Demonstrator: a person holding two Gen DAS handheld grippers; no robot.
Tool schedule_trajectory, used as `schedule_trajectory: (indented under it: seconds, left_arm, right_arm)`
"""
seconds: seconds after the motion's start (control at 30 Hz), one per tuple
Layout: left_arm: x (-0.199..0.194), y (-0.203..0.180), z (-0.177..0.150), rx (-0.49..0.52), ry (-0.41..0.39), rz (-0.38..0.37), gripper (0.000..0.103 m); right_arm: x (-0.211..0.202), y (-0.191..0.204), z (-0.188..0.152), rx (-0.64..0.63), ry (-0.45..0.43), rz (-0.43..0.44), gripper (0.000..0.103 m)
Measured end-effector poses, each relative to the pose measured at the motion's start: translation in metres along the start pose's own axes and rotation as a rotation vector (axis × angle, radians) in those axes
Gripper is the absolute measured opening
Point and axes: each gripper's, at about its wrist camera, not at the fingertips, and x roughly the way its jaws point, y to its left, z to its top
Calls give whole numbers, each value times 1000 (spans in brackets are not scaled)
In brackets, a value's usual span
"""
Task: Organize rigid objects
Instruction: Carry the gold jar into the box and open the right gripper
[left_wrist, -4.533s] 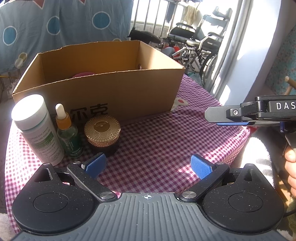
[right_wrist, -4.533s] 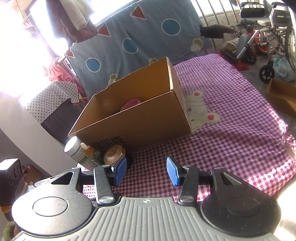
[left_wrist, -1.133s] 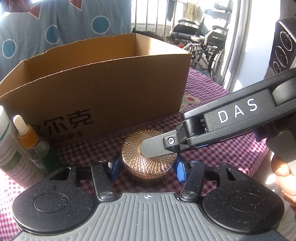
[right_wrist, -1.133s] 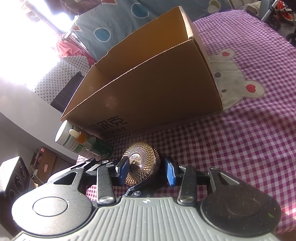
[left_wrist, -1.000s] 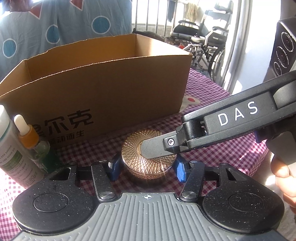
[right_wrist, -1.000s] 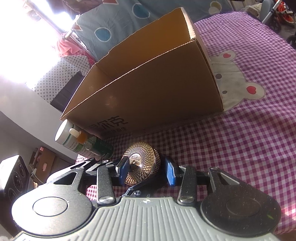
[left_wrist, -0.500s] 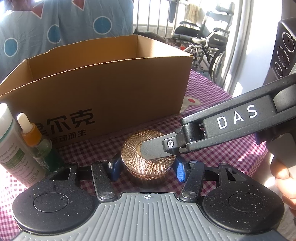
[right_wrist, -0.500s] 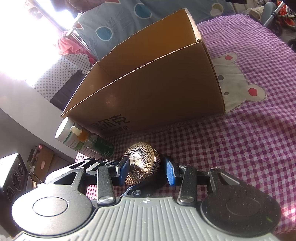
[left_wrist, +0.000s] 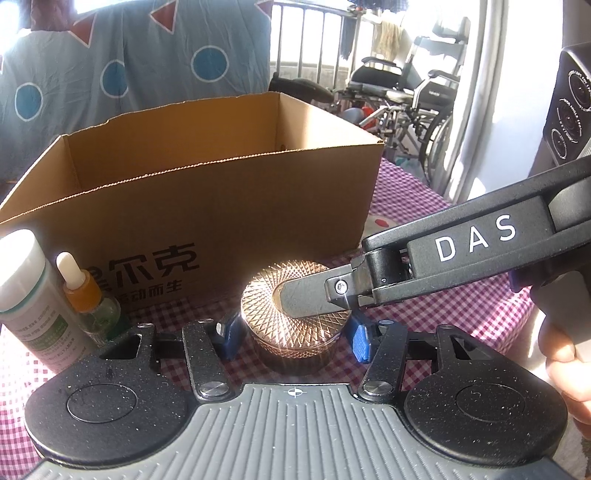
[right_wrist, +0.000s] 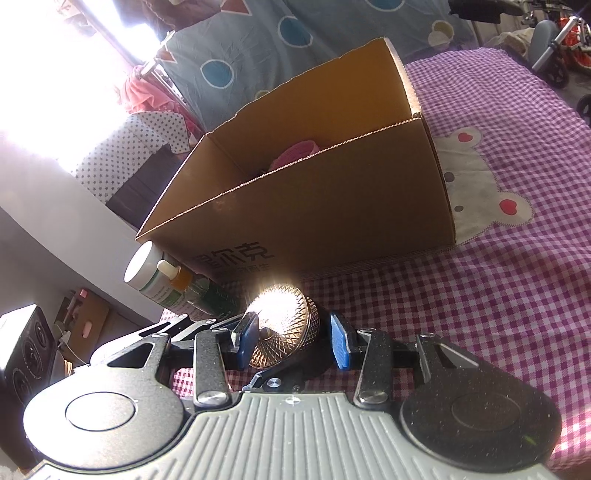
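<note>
A jar with a gold, diamond-cut lid (left_wrist: 266, 306) stands on the checked cloth in front of the cardboard box (left_wrist: 221, 206). My left gripper (left_wrist: 295, 338) holds it by the sides, a blue pad pressed on each flank. My right gripper (right_wrist: 293, 338) comes in from the right, rolled on its side. One of its fingers (left_wrist: 306, 301) lies flat across the lid, and the other pad sits at the jar's (right_wrist: 284, 325) dark base. Sun glare washes out part of the lid in the right wrist view.
A white-capped bottle (left_wrist: 29, 291) and an orange dropper bottle (left_wrist: 85, 299) stand left of the jar, close to the box front. Something pink (right_wrist: 295, 151) lies inside the box (right_wrist: 332, 206). Wheelchairs (left_wrist: 406, 92) stand beyond the table. A hand (left_wrist: 565, 354) grips the right handle.
Over four seconds ago both grippers stood open, short of the jar; now both are closed on it. Over the last second the grip has held and hardly anything has moved.
</note>
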Motion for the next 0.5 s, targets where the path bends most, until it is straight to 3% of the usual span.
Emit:
schedule_trajectory:
  seconds: [0.5]
  left_arm:
    - [-29, 4, 71, -15, -153, 49, 56]
  right_arm:
    - [-45, 47, 68, -188, -149, 29, 45]
